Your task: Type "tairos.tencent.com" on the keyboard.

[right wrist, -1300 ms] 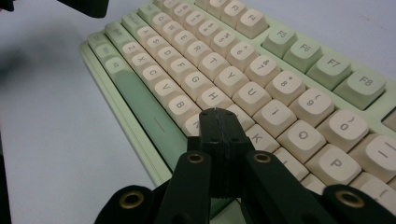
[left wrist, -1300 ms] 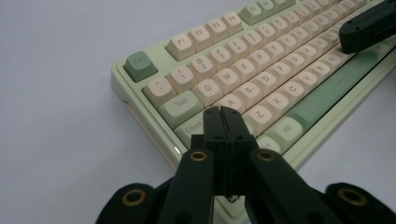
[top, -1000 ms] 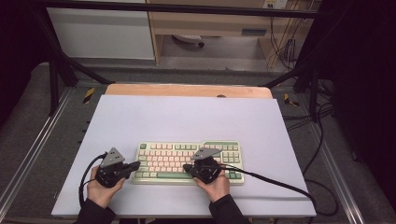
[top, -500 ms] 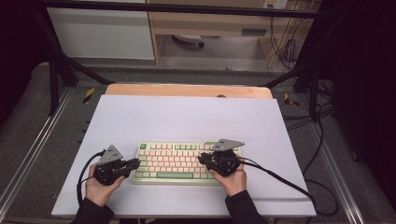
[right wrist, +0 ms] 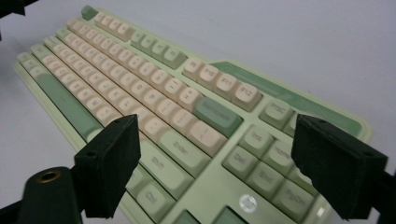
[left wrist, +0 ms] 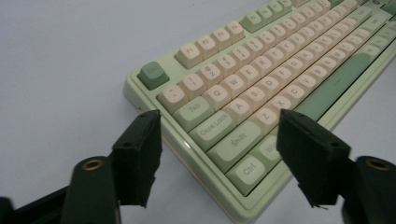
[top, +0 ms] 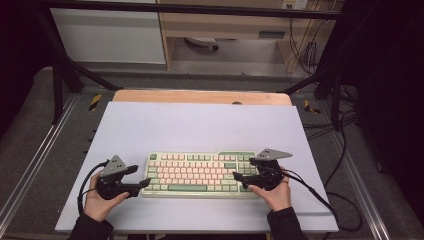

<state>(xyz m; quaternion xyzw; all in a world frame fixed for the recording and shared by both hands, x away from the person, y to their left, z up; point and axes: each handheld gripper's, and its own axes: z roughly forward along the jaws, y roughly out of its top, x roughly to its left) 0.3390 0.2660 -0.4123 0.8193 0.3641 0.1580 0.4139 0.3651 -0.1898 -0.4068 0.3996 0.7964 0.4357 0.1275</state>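
A pale green keyboard with cream and green keys lies near the front of the white table top. My left gripper is at its left end, pointing right. In the left gripper view the keyboard shows its Ctrl corner between the spread jaws of the left gripper, which do not touch it. My right gripper hovers over the right end, pointing left. In the right gripper view the right gripper stands wide above the keyboard. Both pairs of jaws have just been opening, gripping nothing.
A wooden strip borders the table's far edge. Black cables trail from the right gripper off the right side, and one loops by the left hand. Metal rails and black frame posts flank the table.
The right gripper has moved right along the keyboard to its right end. Both grippers' jaws have spread apart. The left hand has stayed at the left end.
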